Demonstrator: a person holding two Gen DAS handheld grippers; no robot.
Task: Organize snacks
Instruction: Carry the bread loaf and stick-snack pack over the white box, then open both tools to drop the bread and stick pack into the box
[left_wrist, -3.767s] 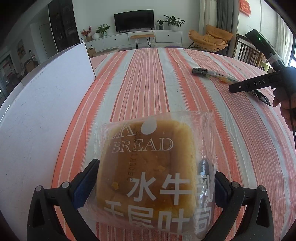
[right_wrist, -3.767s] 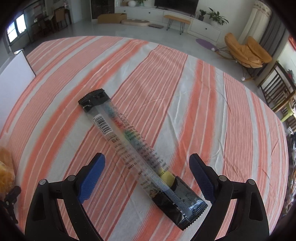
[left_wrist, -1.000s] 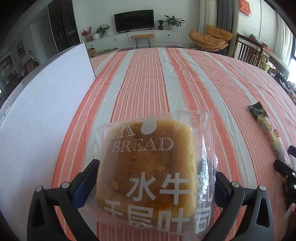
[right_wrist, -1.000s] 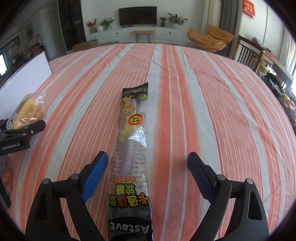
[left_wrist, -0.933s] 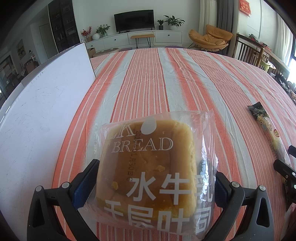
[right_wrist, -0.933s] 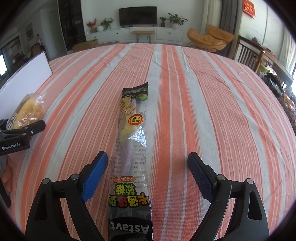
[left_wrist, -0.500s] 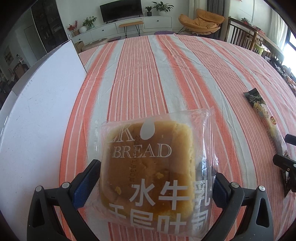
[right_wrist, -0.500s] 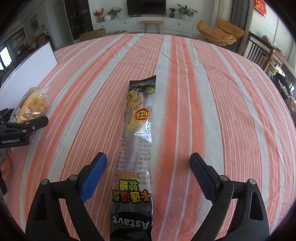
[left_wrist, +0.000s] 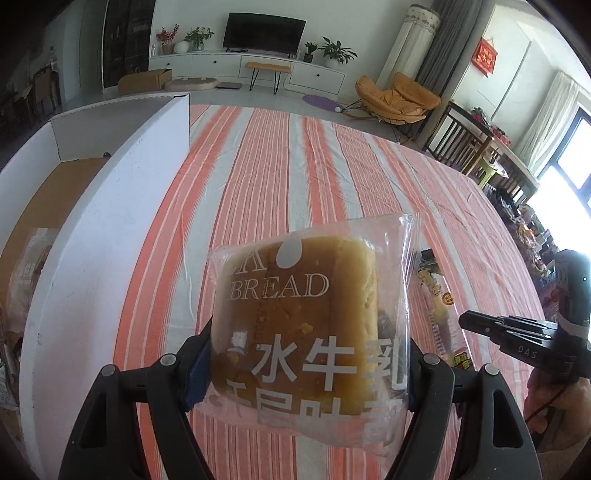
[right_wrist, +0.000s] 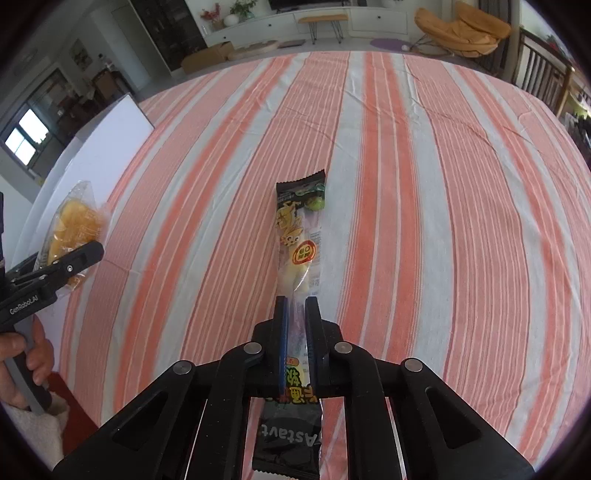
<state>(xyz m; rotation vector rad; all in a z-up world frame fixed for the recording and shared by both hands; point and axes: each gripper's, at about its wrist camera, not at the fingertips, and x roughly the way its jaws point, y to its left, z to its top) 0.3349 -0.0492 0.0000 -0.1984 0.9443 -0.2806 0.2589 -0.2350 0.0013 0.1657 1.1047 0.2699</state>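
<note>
The surface (right_wrist: 424, 155) is wearing an orange-and-white striped cloth and is carrying everything here. Along its left edge a white box (left_wrist: 99, 236) is standing open, its near wall rising just beside my left tool; inside it, down by the near end, a clear packet (left_wrist: 26, 280) is lying on the brown floor, too dim to read.

My left tool (left_wrist: 306, 365) is gripping the bread (left_wrist: 299, 325), a square golden loaf in a clear bag marked BREAD, pads pressing on both sides. It is hanging above the cloth near the left edge, close to the box wall.

My right tool (right_wrist: 295, 343) is clamping the long stick (right_wrist: 299, 240), a thin wrapper with a black end and a cartoon print, about midway along its length. The stick is pointing toward the far edge, over the middle of the surface; whether its far end is touching the cloth I cannot tell.
</note>
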